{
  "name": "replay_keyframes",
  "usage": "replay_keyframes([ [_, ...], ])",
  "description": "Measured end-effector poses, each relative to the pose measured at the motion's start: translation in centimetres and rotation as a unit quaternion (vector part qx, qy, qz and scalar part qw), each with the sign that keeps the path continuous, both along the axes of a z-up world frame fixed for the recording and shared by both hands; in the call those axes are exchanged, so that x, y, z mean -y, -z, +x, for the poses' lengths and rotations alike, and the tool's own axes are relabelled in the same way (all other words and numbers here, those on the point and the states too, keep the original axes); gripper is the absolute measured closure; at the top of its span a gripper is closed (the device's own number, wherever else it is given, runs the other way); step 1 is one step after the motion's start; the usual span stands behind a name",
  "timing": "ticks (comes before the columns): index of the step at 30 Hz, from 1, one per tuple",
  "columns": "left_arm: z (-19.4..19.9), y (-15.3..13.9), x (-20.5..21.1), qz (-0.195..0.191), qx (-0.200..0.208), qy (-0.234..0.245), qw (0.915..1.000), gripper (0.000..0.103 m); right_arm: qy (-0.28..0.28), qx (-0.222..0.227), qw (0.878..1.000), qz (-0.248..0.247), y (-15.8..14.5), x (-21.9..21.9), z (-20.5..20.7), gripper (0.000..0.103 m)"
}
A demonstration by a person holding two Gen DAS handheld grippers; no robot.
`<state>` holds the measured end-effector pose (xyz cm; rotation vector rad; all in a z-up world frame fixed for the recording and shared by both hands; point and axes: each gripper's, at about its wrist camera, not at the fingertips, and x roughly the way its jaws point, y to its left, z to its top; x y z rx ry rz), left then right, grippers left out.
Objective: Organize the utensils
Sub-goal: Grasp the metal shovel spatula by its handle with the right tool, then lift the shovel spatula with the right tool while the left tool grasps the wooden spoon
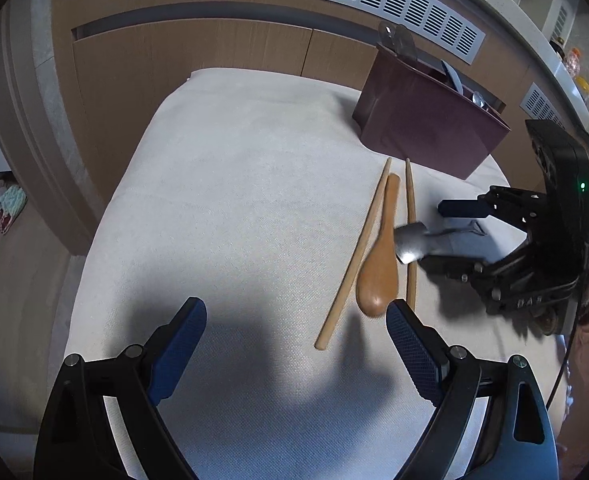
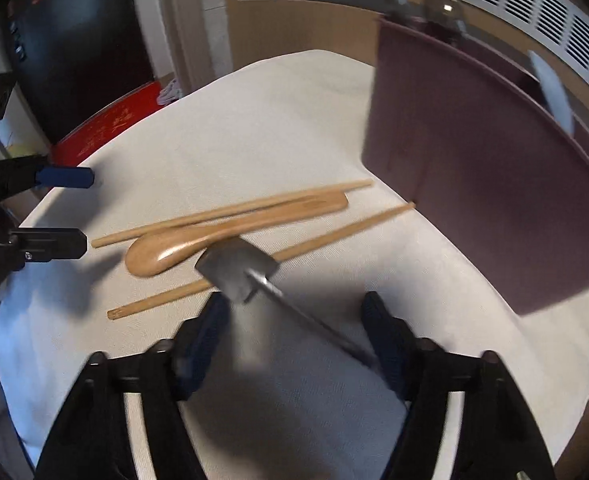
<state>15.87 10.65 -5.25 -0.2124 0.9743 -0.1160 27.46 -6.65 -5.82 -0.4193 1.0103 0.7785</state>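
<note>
Utensils wait mid-frame on the cloth: the metal spoon (image 2: pixel 238 270) lies between my right gripper's (image 2: pixel 294 332) wide fingers, its bowl over one chopstick (image 2: pixel 334 234). Closing carelessly could flick it against the wooden spoon (image 1: pixel 378 276). My left gripper (image 1: pixel 296 344) is spread wide, empty.

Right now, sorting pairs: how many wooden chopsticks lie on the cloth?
2: one chopstick left of the wooden spoon, the other chopstick right of it, partly under the metal spoon.

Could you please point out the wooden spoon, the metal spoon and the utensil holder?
wooden spoon (image 1: pixel 377 280): left wrist view, on its bowl.
metal spoon (image 2: pixel 236 268): right wrist view, on its blurred bowl.
utensil holder (image 1: pixel 422 128): left wrist view, on its dark red front wall.
</note>
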Motion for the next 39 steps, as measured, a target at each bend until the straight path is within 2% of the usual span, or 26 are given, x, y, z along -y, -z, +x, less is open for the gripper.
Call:
replay_keyframes([
  [1,0.0,0.0,0.1,-0.001,-0.001,0.002,1.0000,0.012,0.009,-0.009,1.000,0.001,-0.2,0.4,-0.2,0.050],
  [6,-0.1,-0.1,0.7,-0.009,-0.001,0.014,0.9999,0.012,0.038,-0.056,0.998,0.019,-0.7,2.7,-2.9,0.049],
  [9,0.0,-0.1,1.0,-0.010,0.000,0.016,0.9998,0.012,0.016,-0.099,0.994,0.044,-1.1,2.5,-5.4,0.050],
  [10,0.1,-0.1,1.1,-0.008,0.000,0.016,0.9998,0.012,0.004,-0.098,0.994,0.046,-1.3,2.1,-6.1,0.050],
  [12,0.1,-0.2,1.1,-0.004,0.000,0.015,0.9999,0.012,-0.014,-0.066,0.997,0.045,-2.2,1.1,-7.5,0.050],
  [13,0.1,-0.2,1.0,-0.001,0.001,0.013,0.9999,0.012,-0.013,-0.041,0.998,0.043,-2.5,0.8,-8.9,0.050],
  [15,-0.1,-0.4,0.7,0.006,0.004,0.006,1.0000,0.012,0.002,-0.002,0.999,0.044,-2.9,-0.2,-8.3,0.050],
  [18,-0.5,-0.8,0.2,0.013,0.012,-0.003,0.9998,0.012,0.034,-0.011,0.998,0.058,-2.4,-1.2,-5.8,0.050],
  [21,-1.1,-1.1,-0.1,0.022,0.022,-0.006,0.9995,0.012,0.045,0.002,0.998,0.042,-1.4,-2.0,-4.0,0.051],
  [24,-1.7,-1.2,-0.3,0.031,0.032,0.003,0.9990,0.012,0.034,-0.004,0.999,0.034,-0.7,-2.8,-4.1,0.056],
  [25,-1.8,-1.2,-0.2,0.033,0.035,0.007,0.9988,0.012,0.026,-0.006,0.999,0.035,-0.9,-2.7,-4.6,0.068],
  [26,-2.0,-1.3,-0.2,0.036,0.040,0.011,0.9985,0.012,0.023,-0.006,0.999,0.032,-1.1,-2.7,-4.8,0.074],
  [29,-2.0,-1.3,0.7,0.036,0.049,0.031,0.9977,0.012,0.038,0.006,0.999,0.022,-1.8,-1.1,-5.7,0.074],
  [31,-2.0,-1.4,1.5,0.032,0.055,0.049,0.9968,0.012,0.056,-0.004,0.998,0.031,-2.1,0.8,-6.2,0.074],
  [35,-2.3,-1.9,3.6,0.008,0.078,0.084,0.9934,0.012,0.131,-0.009,0.989,0.064,-2.7,5.9,-6.3,0.074],
  [36,-2.3,-1.9,4.1,-0.002,0.079,0.089,0.9929,0.014,0.156,-0.005,0.985,0.071,-2.8,7.5,-6.7,0.074],
  [38,-1.8,-1.7,4.8,-0.011,0.070,0.098,0.9927,0.024,0.185,-0.004,0.979,0.086,-2.8,9.9,-7.2,0.074],
  [39,-1.6,-1.5,5.1,-0.013,0.064,0.101,0.9928,0.034,0.195,-0.006,0.976,0.094,-2.6,10.4,-7.3,0.074],
])
